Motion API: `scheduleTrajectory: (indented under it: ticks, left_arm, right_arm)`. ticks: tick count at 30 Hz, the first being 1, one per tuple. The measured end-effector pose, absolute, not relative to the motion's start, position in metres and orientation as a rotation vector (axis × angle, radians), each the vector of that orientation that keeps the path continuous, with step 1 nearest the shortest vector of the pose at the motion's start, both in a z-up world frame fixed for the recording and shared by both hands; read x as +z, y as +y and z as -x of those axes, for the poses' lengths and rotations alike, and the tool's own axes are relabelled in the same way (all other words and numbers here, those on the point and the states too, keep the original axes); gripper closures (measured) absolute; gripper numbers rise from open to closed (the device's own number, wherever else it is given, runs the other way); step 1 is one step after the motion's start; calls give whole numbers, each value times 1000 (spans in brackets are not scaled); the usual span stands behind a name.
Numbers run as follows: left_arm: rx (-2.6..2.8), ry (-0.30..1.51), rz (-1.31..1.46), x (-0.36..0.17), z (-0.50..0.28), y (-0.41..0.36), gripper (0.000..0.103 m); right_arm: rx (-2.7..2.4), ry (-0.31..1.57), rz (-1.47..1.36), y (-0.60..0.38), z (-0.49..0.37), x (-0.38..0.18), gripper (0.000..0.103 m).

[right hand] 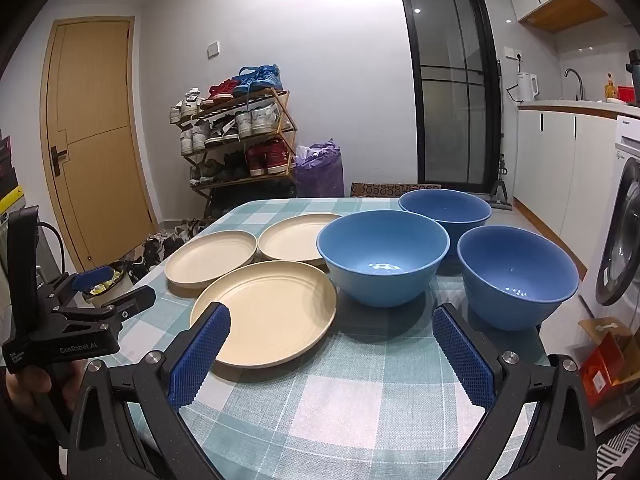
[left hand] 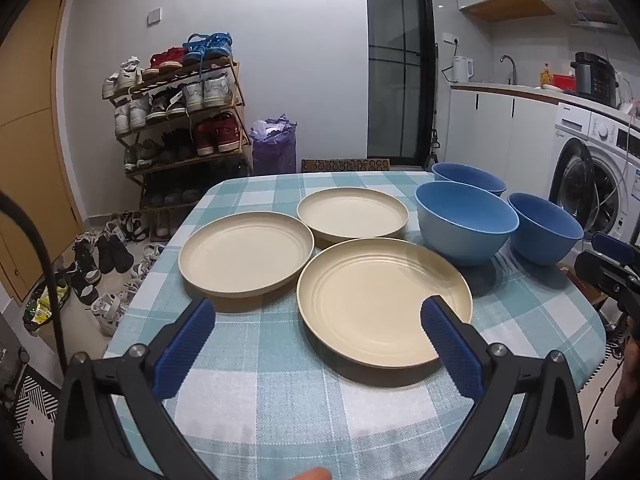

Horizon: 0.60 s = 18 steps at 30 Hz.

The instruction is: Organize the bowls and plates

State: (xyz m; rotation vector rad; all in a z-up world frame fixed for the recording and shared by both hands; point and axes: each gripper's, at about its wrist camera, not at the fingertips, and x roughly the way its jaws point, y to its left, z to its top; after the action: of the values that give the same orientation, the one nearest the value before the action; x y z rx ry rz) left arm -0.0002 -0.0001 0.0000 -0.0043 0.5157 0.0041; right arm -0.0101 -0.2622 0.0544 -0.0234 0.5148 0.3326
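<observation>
Three cream plates lie flat and apart on the checked tablecloth: a near one point(left hand: 384, 304) point(right hand: 266, 312), a left one point(left hand: 246, 252) point(right hand: 210, 258) and a far one point(left hand: 352, 212) point(right hand: 296, 240). Three blue bowls stand upright to their right: a middle one point(left hand: 466, 222) point(right hand: 382, 254), a far one point(left hand: 468, 176) point(right hand: 444, 210) and a right one point(left hand: 544, 226) point(right hand: 516, 276). My left gripper point(left hand: 318, 312) is open and empty above the table in front of the near plate. My right gripper point(right hand: 332, 318) is open and empty in front of the bowls.
The table point(left hand: 280, 400) point(right hand: 360, 400) has a green and white checked cloth. A shoe rack point(left hand: 180, 120) and shoes on the floor are beyond its left side. A washing machine point(left hand: 600, 176) stands to the right. A cardboard box point(right hand: 608, 356) sits low right.
</observation>
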Motion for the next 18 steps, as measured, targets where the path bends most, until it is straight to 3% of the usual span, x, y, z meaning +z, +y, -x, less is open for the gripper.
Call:
scheduleTrajectory:
  ticks: [18]
  left_arm:
    - [-3, 512, 8, -1, 3, -2, 0]
  right_arm:
    - [336, 502, 24, -263, 13, 54, 0]
